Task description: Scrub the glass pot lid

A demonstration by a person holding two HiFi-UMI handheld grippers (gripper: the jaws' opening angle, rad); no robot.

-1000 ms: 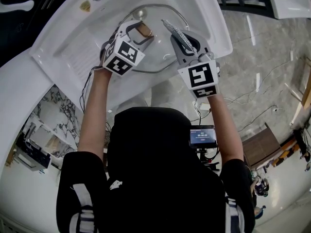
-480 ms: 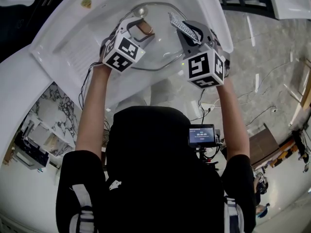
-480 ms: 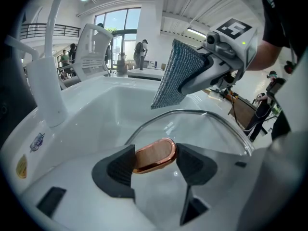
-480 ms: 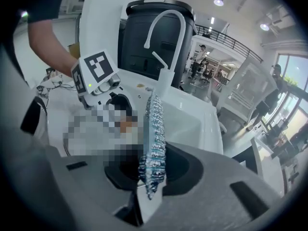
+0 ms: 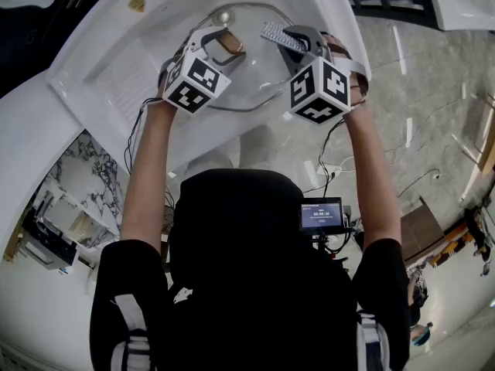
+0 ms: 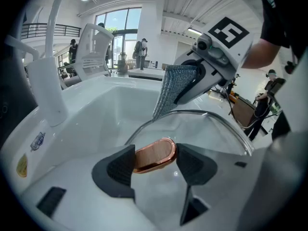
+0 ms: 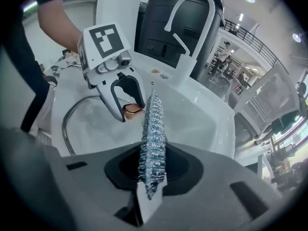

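Left gripper (image 6: pixel 153 163): I had its jaws clamped on the copper handle (image 6: pixel 155 154) of the glass lid (image 6: pixel 211 129).
Right gripper (image 7: pixel 153 170): jaws pinched tight on my scouring cloth (image 7: pixel 153 129).

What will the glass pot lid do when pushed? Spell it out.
Probably rigid under the cloth: the glass pot lid has a metal rim. May pivot when pushed, since the left gripper holds only its copper handle. Likely fragile against the sink.

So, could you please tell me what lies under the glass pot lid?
Through the glass pot lid only the white sink basin shows. The spot beneath the copper handle, gripped by the left claw, is covered.
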